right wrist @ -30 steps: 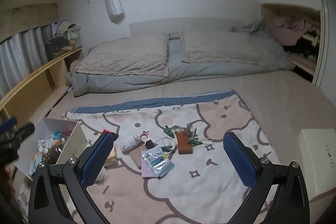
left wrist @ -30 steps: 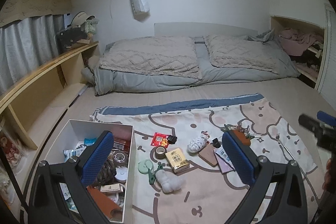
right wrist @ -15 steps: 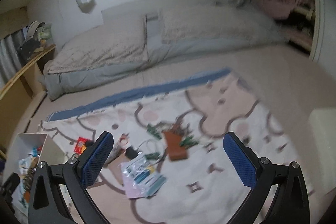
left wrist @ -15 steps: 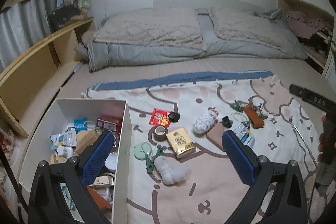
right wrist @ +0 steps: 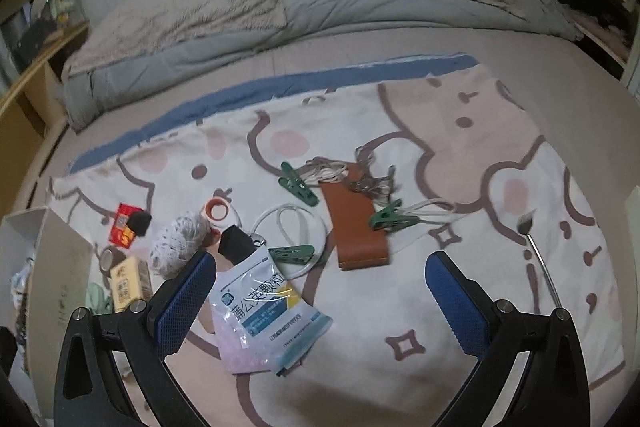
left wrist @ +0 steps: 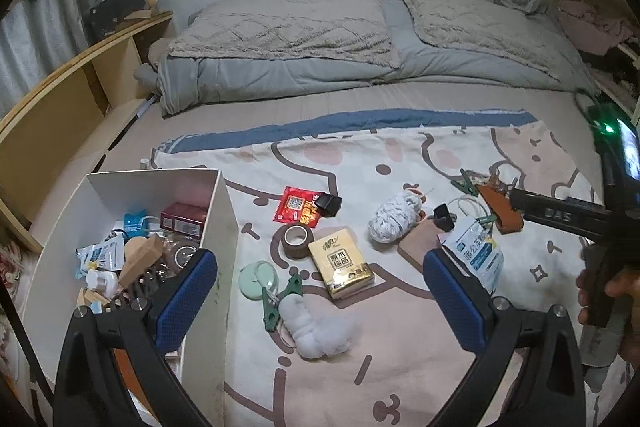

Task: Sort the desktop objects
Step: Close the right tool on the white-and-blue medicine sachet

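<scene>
Left gripper: jaws wide apart, empty, above tissue pack. Right gripper: spread, empty, w/ sachet below.

The right gripper is held wide open above a cartoon-printed blanket, with nothing between its blue pads. A white medicine sachet is seen near the left pad. Just beyond it lie a brown leather pouch, green clothes pegs and a ball of yarn. A white box is seen at the left edge.
</scene>
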Demonstrator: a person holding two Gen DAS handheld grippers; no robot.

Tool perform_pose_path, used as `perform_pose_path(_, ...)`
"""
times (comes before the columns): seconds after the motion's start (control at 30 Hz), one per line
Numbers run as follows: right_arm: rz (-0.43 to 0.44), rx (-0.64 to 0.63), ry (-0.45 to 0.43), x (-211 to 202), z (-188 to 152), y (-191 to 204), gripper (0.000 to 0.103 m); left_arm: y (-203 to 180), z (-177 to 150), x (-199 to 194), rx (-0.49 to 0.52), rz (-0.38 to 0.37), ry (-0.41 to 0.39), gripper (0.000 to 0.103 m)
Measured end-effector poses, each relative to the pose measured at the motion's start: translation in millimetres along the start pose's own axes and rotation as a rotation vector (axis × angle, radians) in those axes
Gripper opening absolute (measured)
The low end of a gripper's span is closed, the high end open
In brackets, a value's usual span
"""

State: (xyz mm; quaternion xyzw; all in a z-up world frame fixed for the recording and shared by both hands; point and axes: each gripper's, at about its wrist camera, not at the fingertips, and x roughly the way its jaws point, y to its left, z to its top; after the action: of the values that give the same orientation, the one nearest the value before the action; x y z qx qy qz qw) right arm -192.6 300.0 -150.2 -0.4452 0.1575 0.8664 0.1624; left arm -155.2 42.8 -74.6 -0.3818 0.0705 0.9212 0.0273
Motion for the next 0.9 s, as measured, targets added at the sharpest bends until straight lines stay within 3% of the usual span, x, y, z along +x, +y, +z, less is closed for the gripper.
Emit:
perform_pose_path(0.17,0.022,-0.012,0.048,24,0,15,0.099,-7,-8,8,0.039,-0.015,0.015,0.103)
perform_pose_path(0.23,0.019,-0.027,0.071,33,1,21,0.083,-10,-10,12,0.048,-0.028,0.025,0.103)
perform_pose_path(0.33,0.031,-0.016,0.110,47,0,25,0.068,-16,-14,18,0.057,-0.068,0.049,0.103)
perform_pose_path(0.43,0.070,0.066,0.160,61,-2,19,0.061,-25,-19,25,0.075,-0.107,0.081,0.103)
perform_pose_path(0.63,0.120,0.187,0.228,81,-10,9,0.059,-35,-24,35,0.078,-0.168,0.129,0.103)
perform_pose_path(0.73,0.191,0.236,0.272,92,-18,10,0.059,-38,-27,40,0.063,-0.196,0.156,0.103)
perform_pose_path(0.9,0.194,0.251,0.272,91,-20,11,0.059,-42,-33,47,0.046,-0.227,0.197,0.103)
